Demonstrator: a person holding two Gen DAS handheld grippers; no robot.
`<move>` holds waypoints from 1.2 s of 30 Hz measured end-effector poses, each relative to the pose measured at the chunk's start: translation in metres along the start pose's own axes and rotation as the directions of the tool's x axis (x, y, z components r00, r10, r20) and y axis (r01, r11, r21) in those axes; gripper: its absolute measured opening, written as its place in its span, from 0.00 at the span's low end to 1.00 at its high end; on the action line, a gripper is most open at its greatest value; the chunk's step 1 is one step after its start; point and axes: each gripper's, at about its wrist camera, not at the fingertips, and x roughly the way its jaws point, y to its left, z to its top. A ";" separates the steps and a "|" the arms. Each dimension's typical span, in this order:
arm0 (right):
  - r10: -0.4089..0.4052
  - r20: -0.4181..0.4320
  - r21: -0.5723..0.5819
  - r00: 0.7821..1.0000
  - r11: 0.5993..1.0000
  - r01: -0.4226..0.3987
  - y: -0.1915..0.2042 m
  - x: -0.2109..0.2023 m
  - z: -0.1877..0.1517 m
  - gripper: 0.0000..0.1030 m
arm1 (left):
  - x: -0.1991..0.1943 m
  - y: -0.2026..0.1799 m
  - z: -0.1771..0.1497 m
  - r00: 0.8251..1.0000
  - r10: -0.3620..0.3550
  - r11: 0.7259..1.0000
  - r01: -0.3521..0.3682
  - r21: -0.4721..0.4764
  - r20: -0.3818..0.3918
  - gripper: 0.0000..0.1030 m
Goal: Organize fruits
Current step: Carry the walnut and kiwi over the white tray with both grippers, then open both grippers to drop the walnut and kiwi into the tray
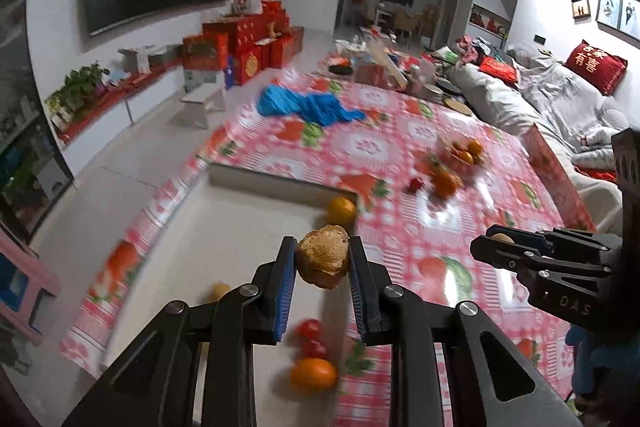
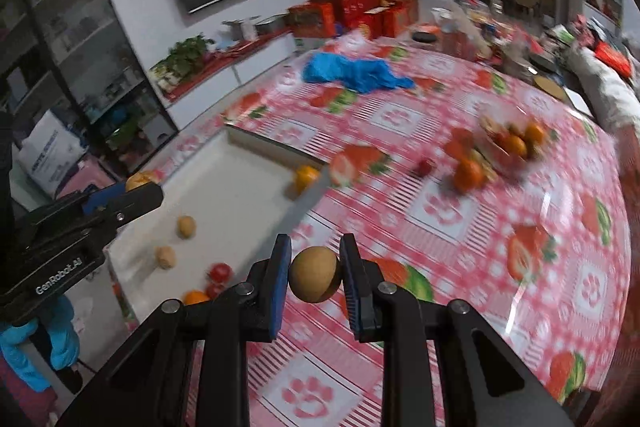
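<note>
My left gripper (image 1: 321, 255) is shut on a wrinkled brown walnut (image 1: 323, 265) above a white tray (image 1: 240, 227). In the tray lie oranges (image 1: 341, 210), small red fruits (image 1: 310, 331) and two more walnuts (image 2: 186, 227). My right gripper (image 2: 315, 255) is shut on a smooth round tan fruit (image 2: 315, 274) over the red patterned tablecloth (image 2: 440, 227), beside the tray (image 2: 240, 187). Each gripper also shows in the other view: the right gripper (image 1: 492, 247) at the right, the left gripper (image 2: 146, 189) at the left. A bowl of oranges (image 2: 512, 143) stands further back.
A loose orange (image 2: 468, 175) and a small red fruit (image 2: 424, 167) lie near the bowl. A crumpled blue cloth (image 2: 352, 73) lies at the far side of the table. Boxes and clutter crowd the far end; a sofa (image 1: 540, 99) runs along the right.
</note>
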 end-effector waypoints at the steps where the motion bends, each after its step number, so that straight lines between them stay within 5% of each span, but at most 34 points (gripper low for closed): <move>1: 0.012 -0.004 -0.009 1.000 1.000 -0.012 0.006 0.003 0.004 0.26 | 0.000 0.005 0.002 1.000 0.008 1.000 -0.008 -0.002 0.002 0.26; 13: 0.101 -0.091 -0.088 0.991 0.990 -0.109 0.070 0.060 0.055 0.26 | 0.014 0.068 0.018 0.996 0.089 0.994 -0.090 -0.060 -0.010 0.26; 21: 0.098 -0.220 -0.084 0.971 0.989 -0.119 0.082 0.117 0.026 0.26 | 0.063 0.082 -0.023 0.985 0.100 0.989 -0.114 -0.096 -0.140 0.26; 31: 0.064 -0.271 -0.092 0.960 0.991 -0.092 0.078 0.137 0.012 0.27 | 0.086 0.074 -0.041 0.974 0.118 0.990 -0.130 -0.052 -0.193 0.26; 36: 0.063 -0.261 -0.074 0.963 0.994 -0.085 0.072 0.135 0.013 0.55 | 0.087 0.074 -0.043 0.969 0.128 0.990 -0.138 -0.038 -0.211 0.28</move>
